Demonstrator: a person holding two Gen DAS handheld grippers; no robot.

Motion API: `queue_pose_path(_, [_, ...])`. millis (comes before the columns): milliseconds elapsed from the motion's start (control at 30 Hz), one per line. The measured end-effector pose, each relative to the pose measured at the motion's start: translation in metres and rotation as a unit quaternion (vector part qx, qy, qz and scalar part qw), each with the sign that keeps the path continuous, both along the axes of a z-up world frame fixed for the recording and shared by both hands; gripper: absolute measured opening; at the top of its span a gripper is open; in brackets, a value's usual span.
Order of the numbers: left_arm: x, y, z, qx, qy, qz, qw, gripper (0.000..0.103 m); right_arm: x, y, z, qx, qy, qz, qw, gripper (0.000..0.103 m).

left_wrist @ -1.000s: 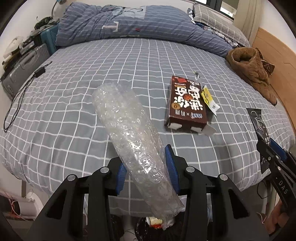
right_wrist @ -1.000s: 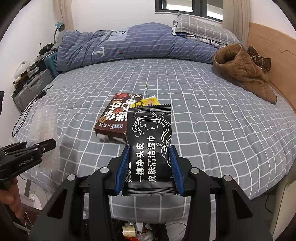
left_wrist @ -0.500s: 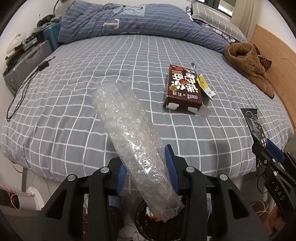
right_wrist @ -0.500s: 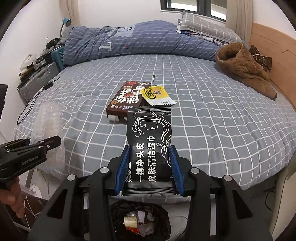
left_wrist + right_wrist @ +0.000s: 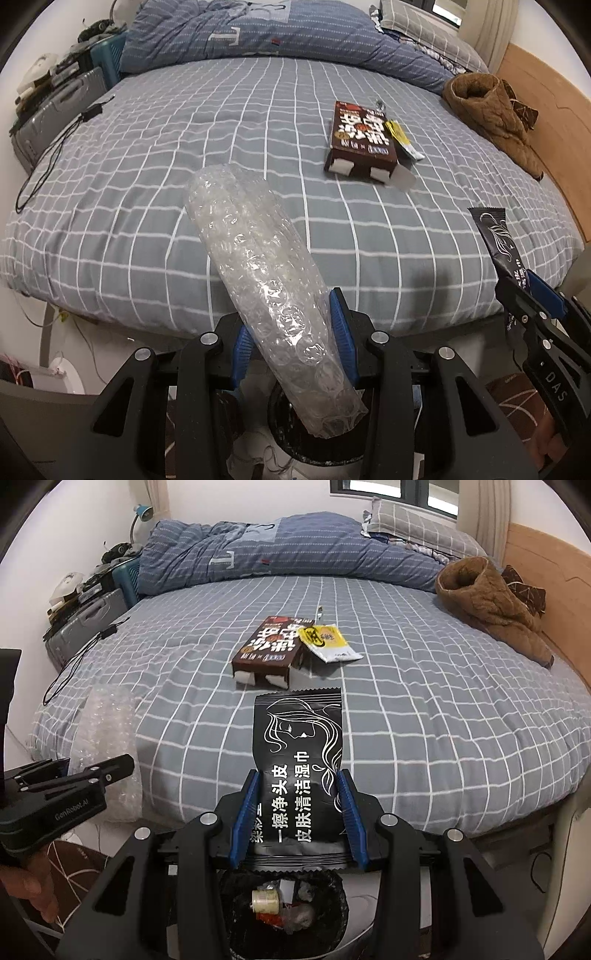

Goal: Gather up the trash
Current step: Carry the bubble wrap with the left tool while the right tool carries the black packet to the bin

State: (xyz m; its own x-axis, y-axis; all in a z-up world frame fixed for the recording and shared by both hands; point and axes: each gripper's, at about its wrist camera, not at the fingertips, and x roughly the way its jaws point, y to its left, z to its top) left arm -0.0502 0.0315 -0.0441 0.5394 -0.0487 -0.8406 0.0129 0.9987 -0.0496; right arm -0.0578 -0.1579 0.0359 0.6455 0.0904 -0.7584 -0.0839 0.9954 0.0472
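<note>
**Two pieces of trash held over the bin at the foot of the bed**

A roll of bubble wrap [image 5: 258,280] is clamped between the blue pads of the left gripper [image 5: 293,345], its lower end hanging over the black trash bin [image 5: 284,435]. A black wet-wipe packet [image 5: 301,771] is pinched by the closed right gripper [image 5: 299,819] above the same bin [image 5: 332,893], which holds scraps. Behind them a bed [image 5: 443,709] is spread with a grey checked sheet, on which a brown carton [image 5: 271,648] and a yellow sachet [image 5: 327,642] lie touching. A blue duvet [image 5: 277,550], a brown garment [image 5: 487,605] and a grey suitcase [image 5: 81,631] are seen beyond.
</note>
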Motion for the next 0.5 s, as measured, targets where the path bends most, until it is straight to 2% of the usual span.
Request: queue_pose_path(500, [-0.055,0.0,-0.024,-0.005,0.012,0.002,0.9999,0.038,-0.046,0.011,-0.024,0.003,0.019,0.011,1.0,0.041])
